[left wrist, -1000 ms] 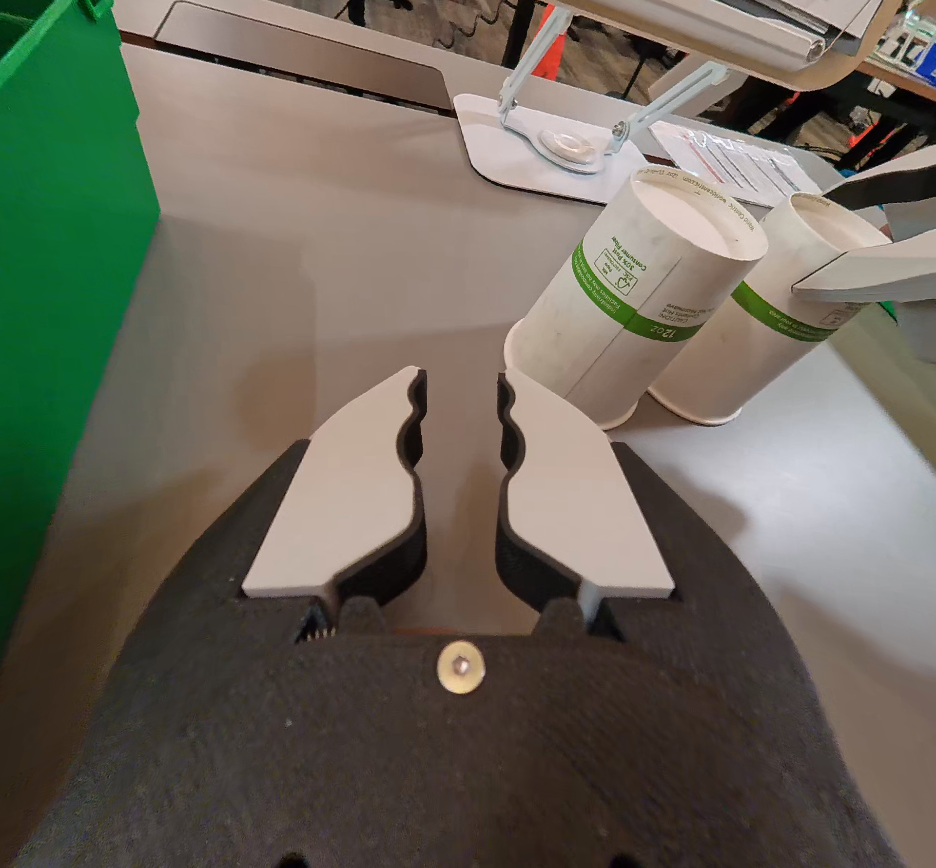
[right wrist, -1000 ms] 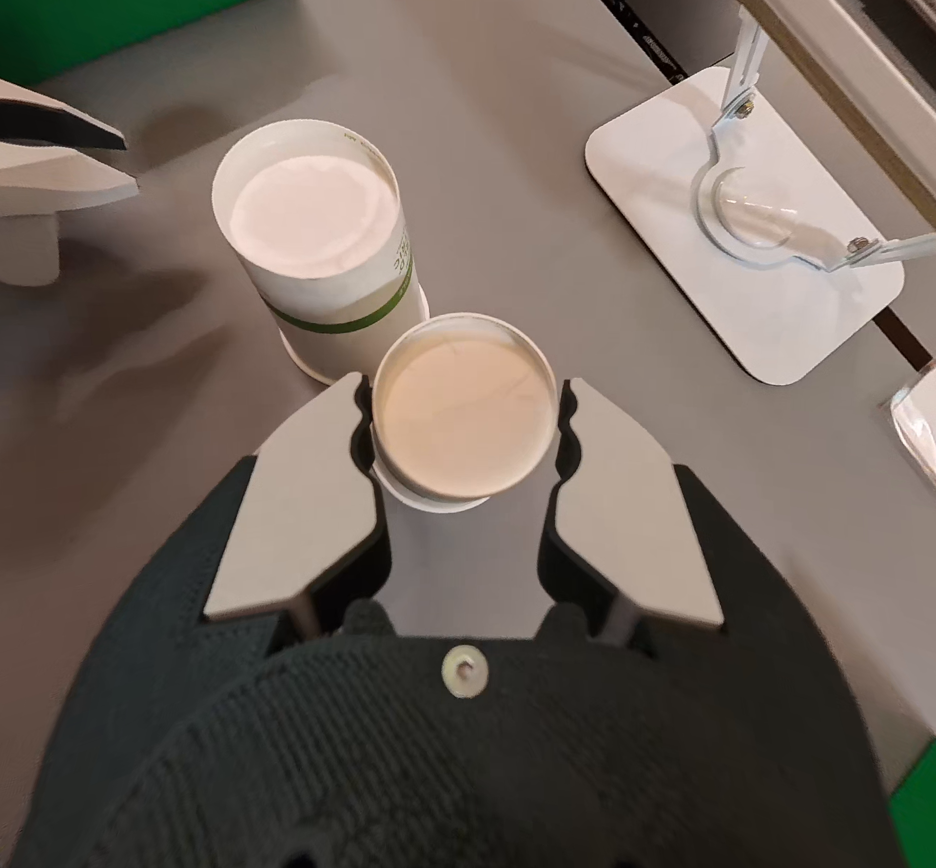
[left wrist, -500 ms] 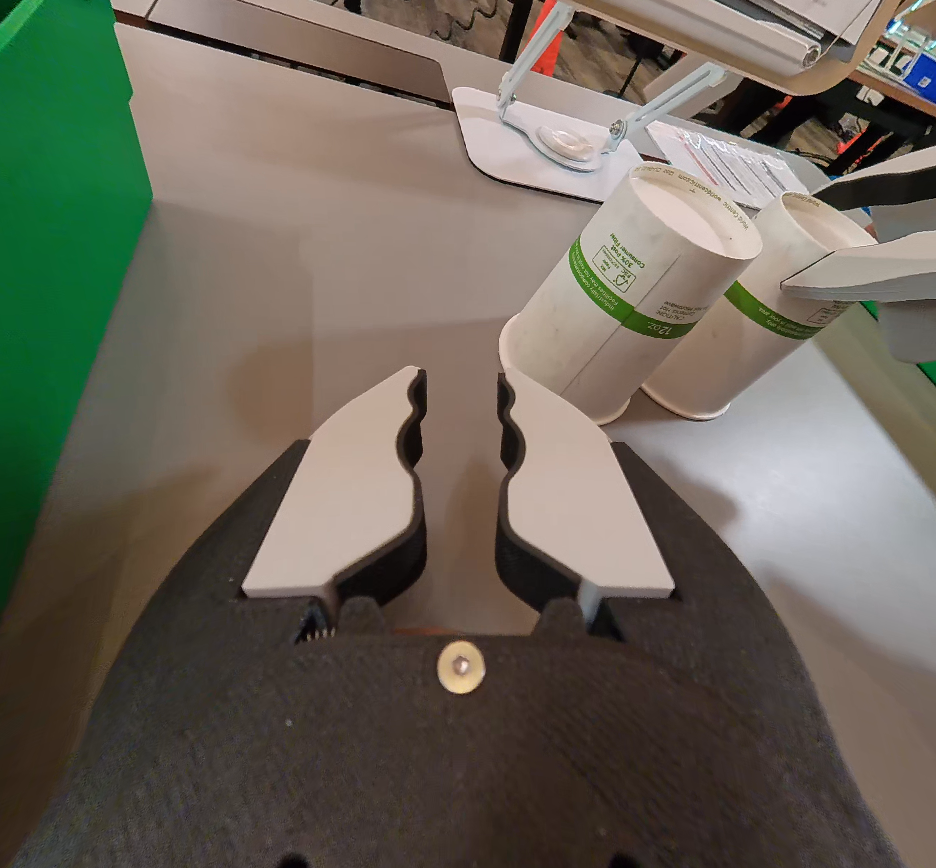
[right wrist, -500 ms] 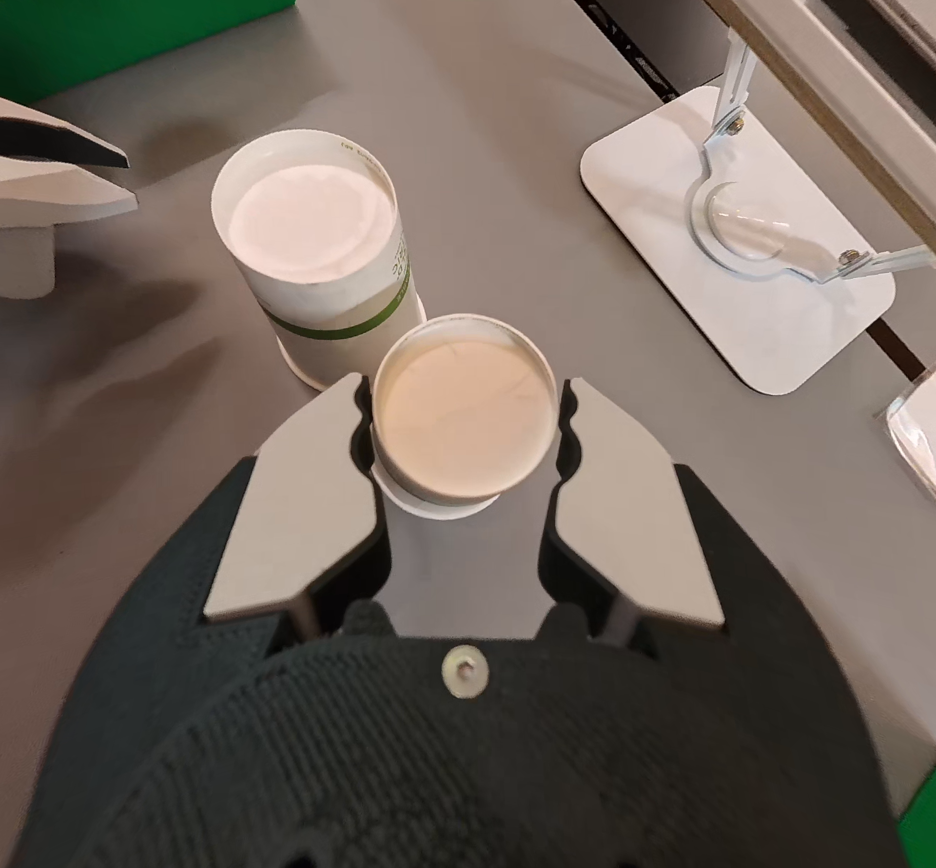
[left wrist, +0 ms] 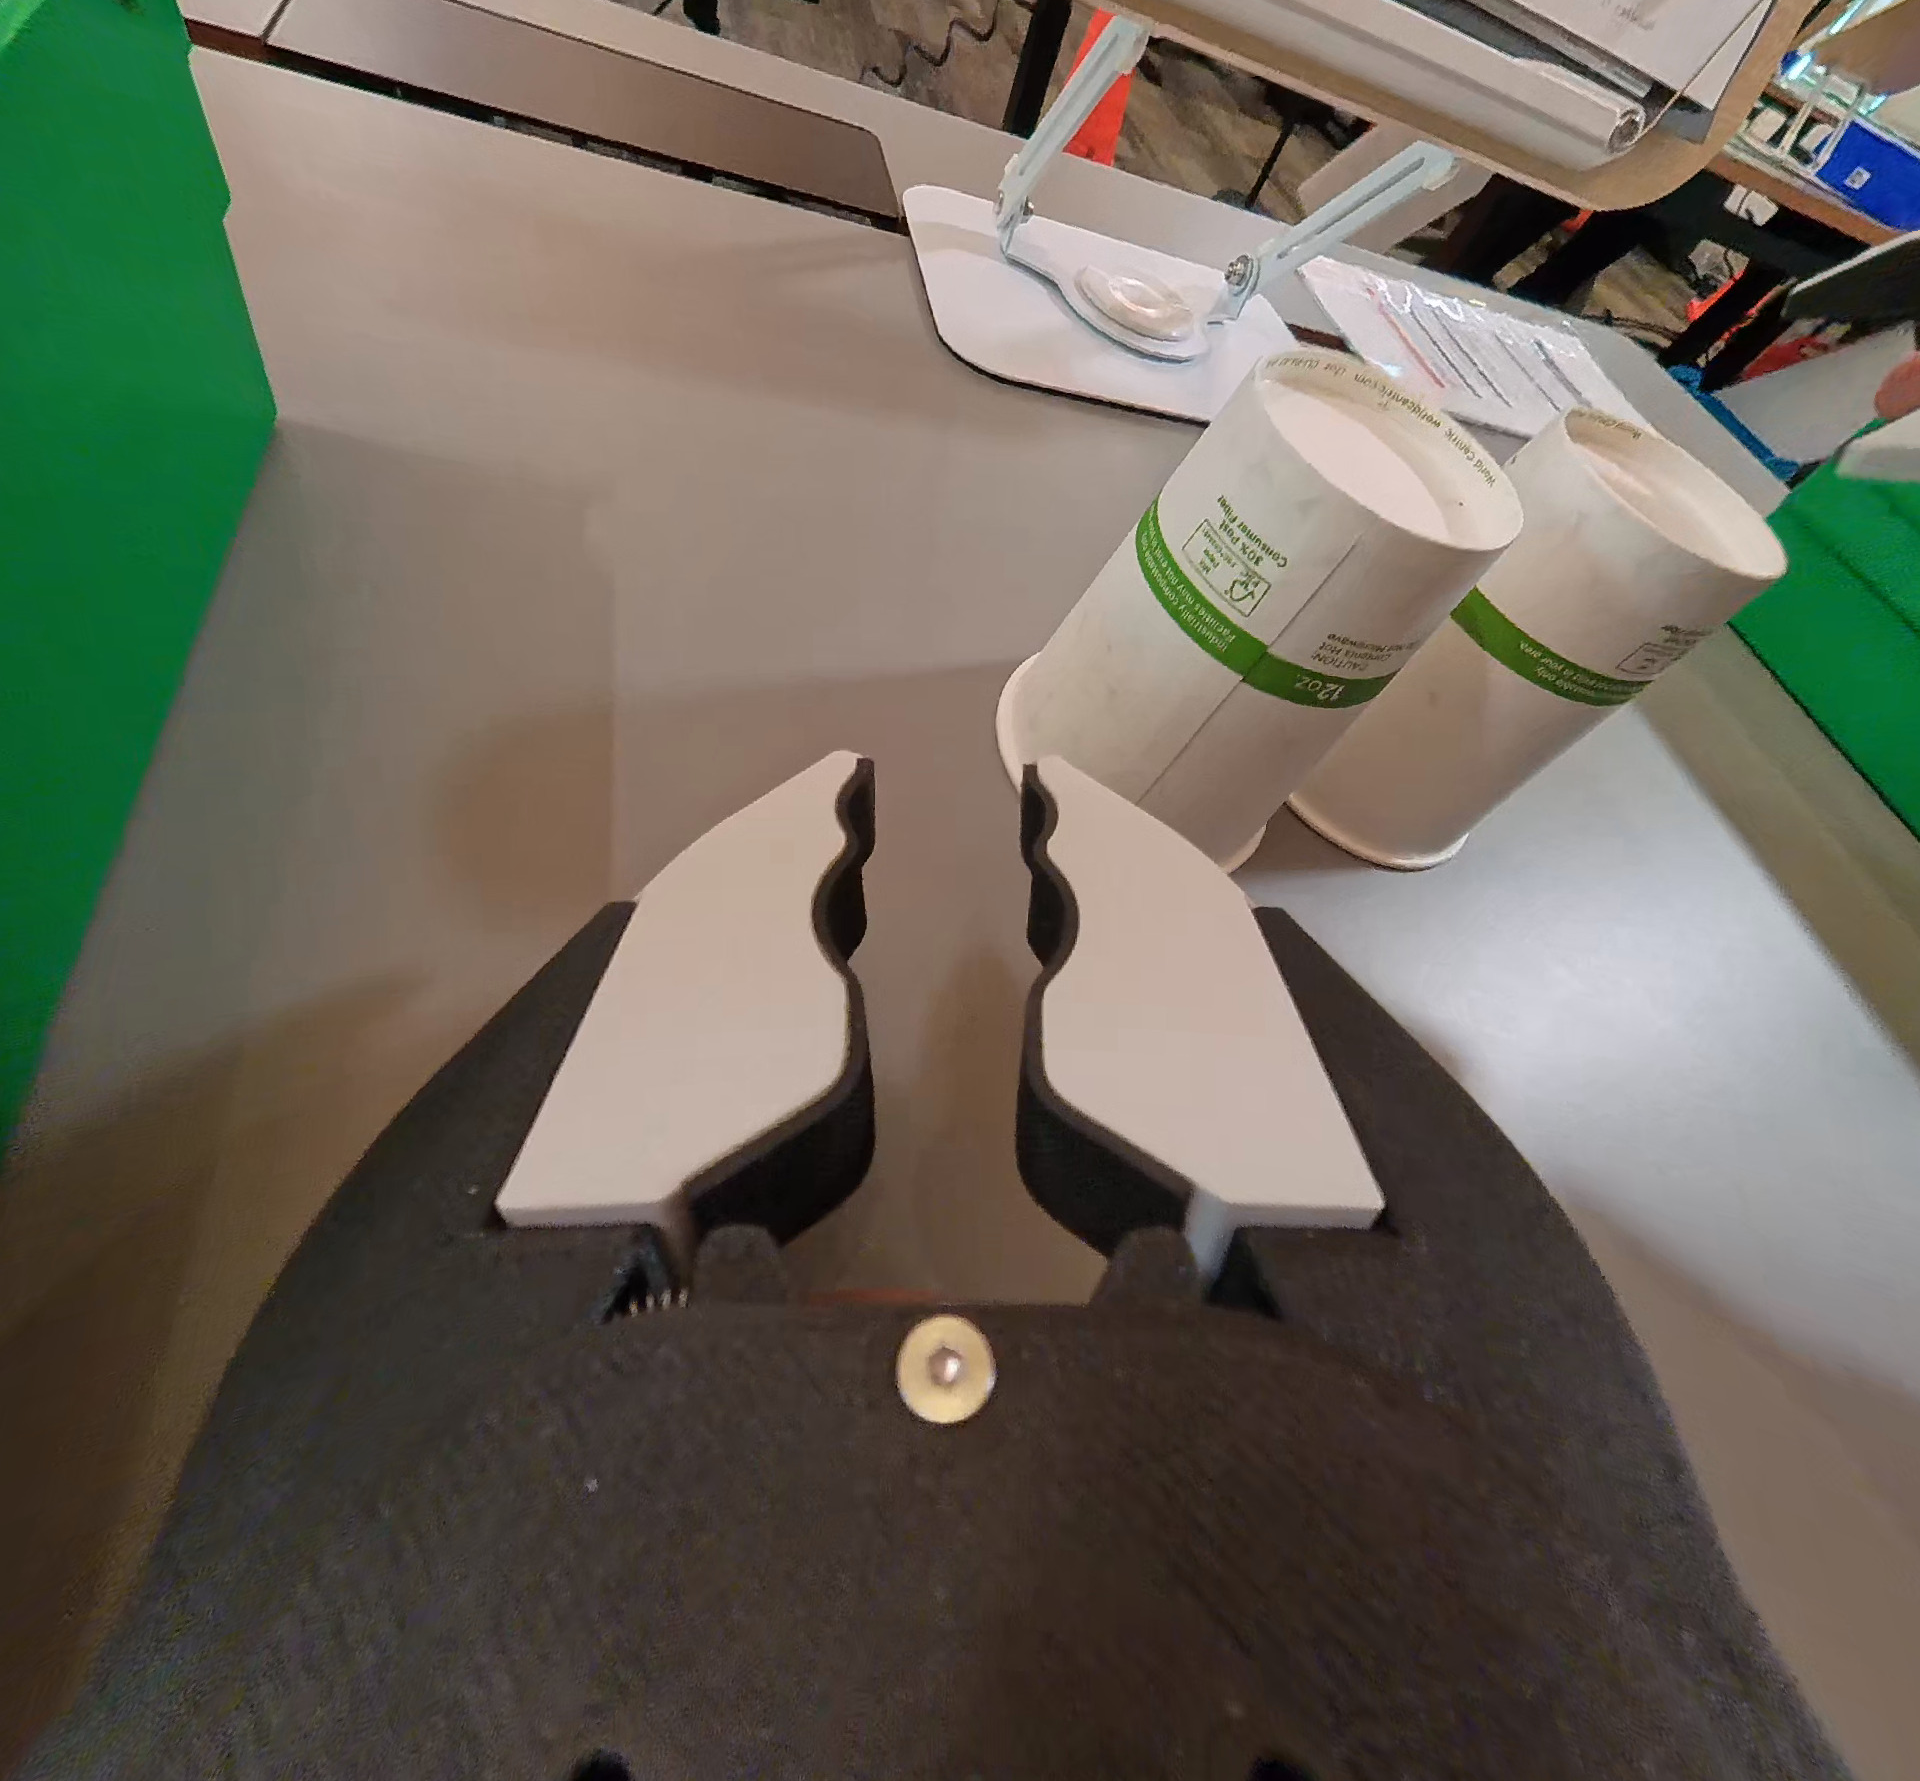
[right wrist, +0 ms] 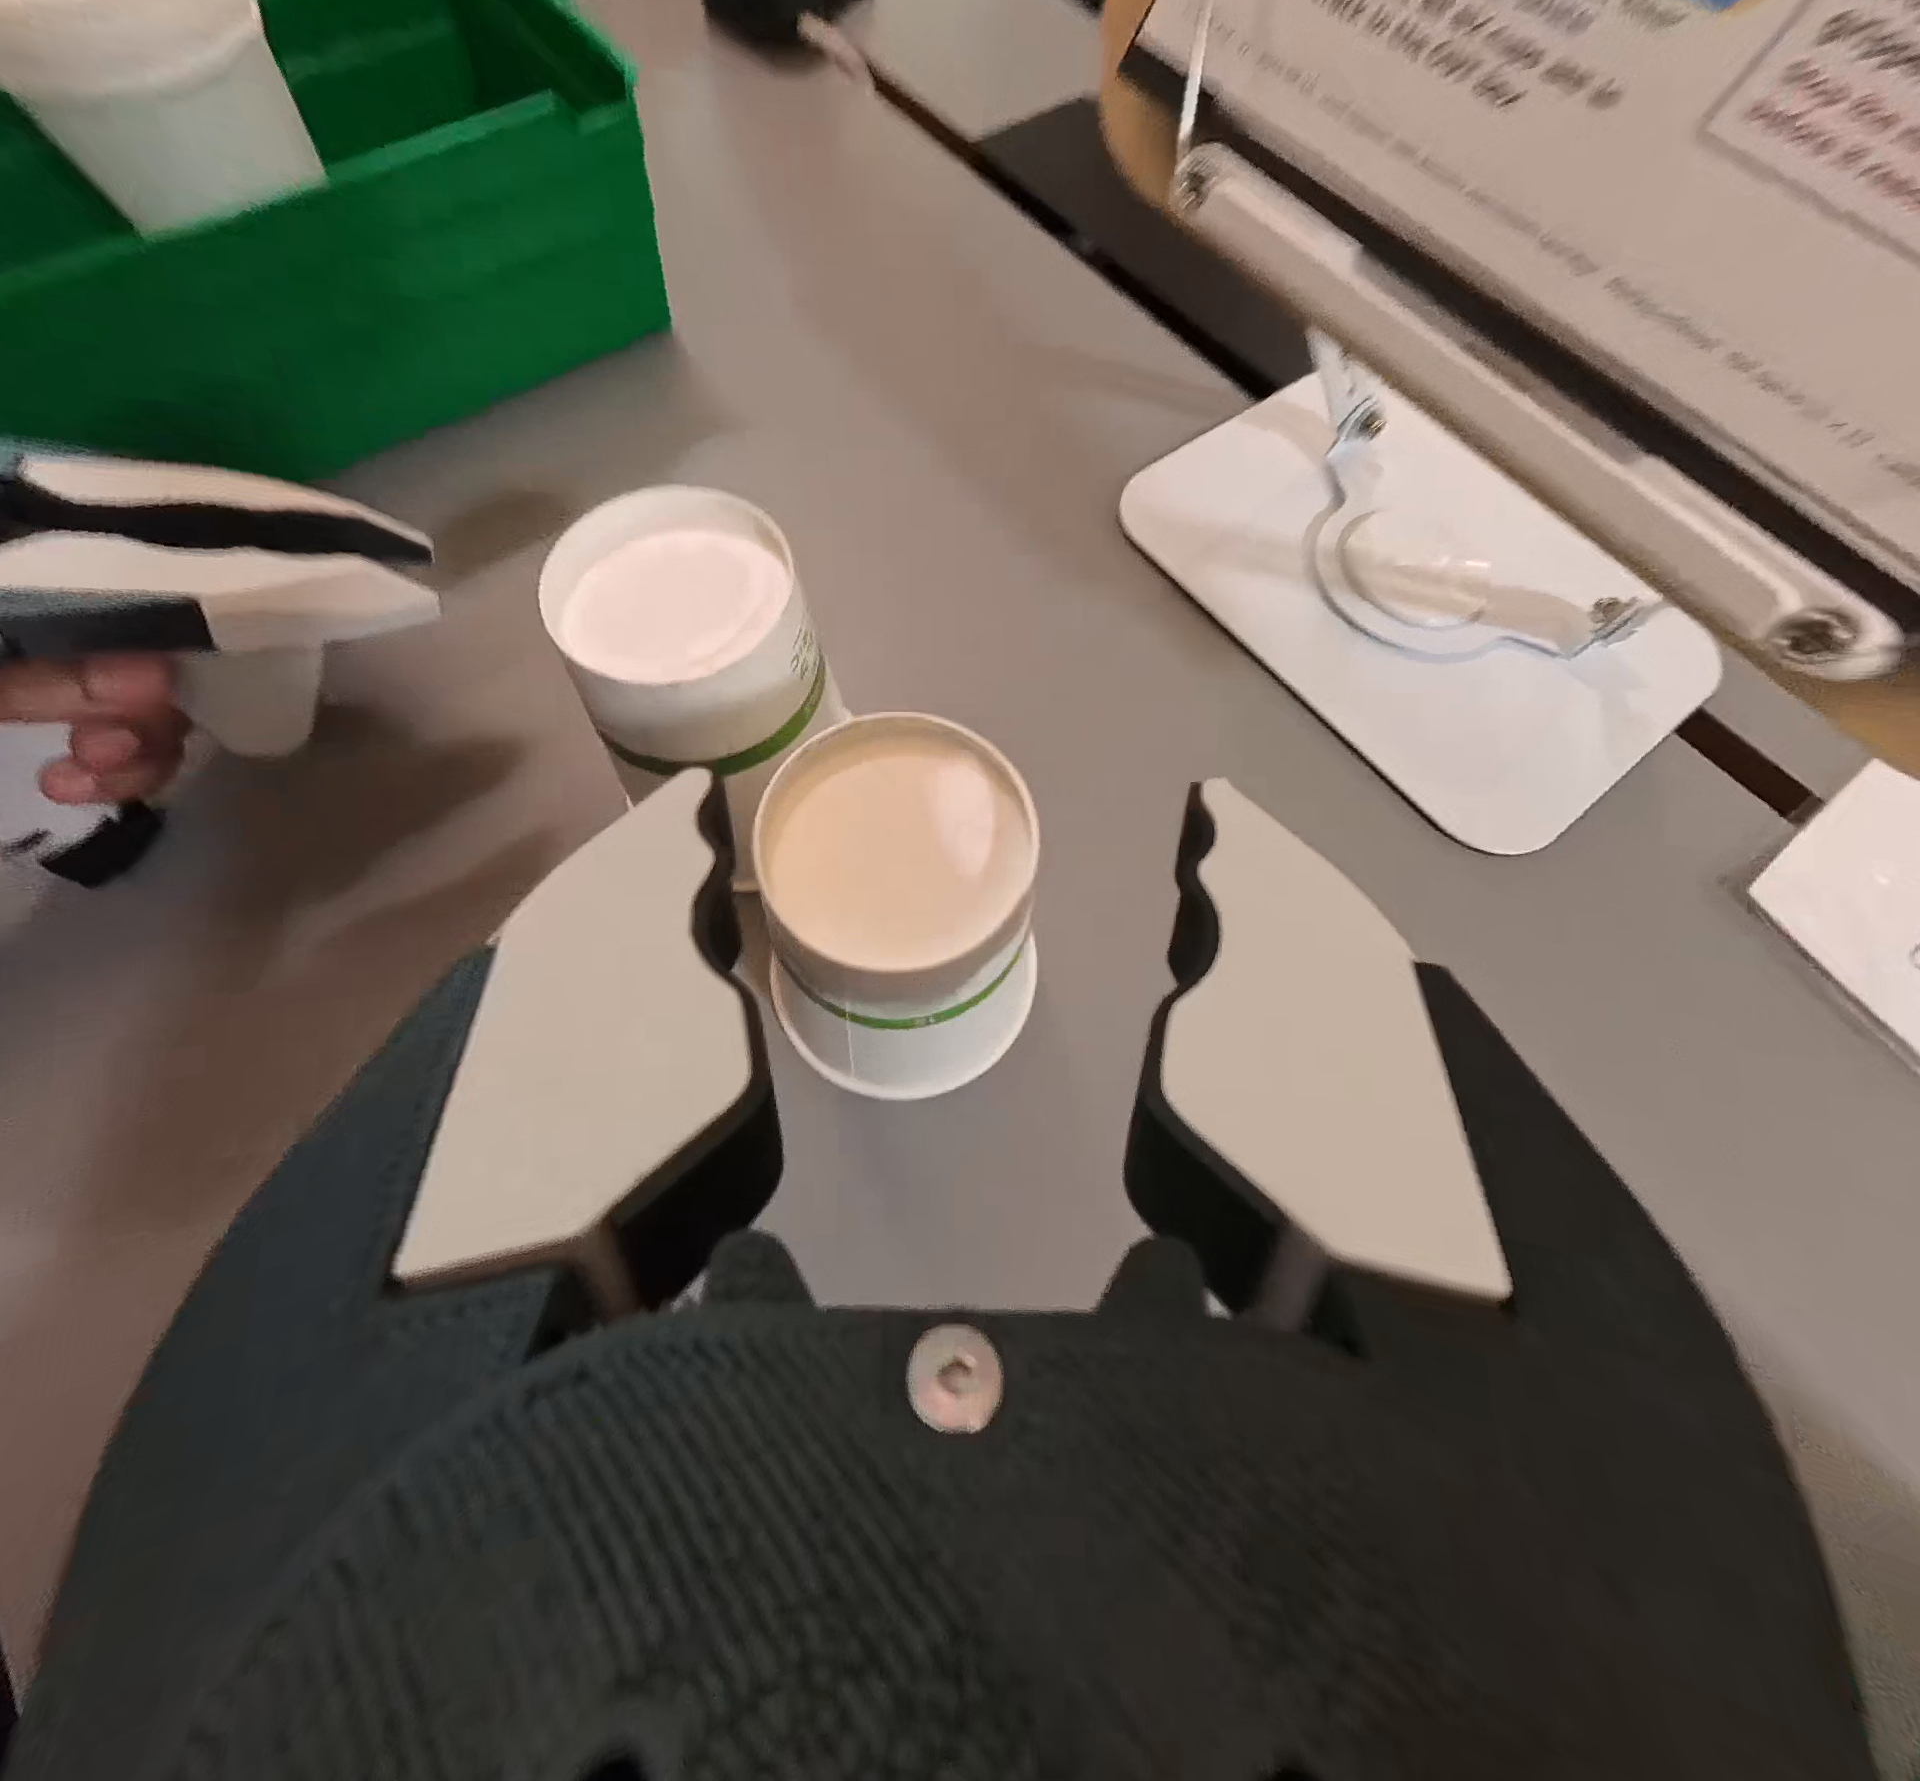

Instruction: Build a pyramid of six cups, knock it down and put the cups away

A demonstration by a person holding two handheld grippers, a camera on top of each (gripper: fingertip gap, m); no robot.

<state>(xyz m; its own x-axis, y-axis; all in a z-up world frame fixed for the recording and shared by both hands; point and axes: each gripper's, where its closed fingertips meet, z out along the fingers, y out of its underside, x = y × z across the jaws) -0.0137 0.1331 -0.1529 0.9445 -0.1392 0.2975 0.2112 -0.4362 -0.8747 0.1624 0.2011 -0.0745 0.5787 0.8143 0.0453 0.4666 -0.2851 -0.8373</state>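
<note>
Right hand-held gripper (right wrist: pixel 951 832) gapes above upturned white, green-banded cup (right wrist: pixel 899 910)

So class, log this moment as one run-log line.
left gripper: open, empty, beside cup one | right gripper: open above cup two | cups upside down, side by side

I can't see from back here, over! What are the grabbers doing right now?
Right gripper open over the near cup, not touching. Left gripper open, empty, beside the far cup. Both cups upside down on the table.
</note>
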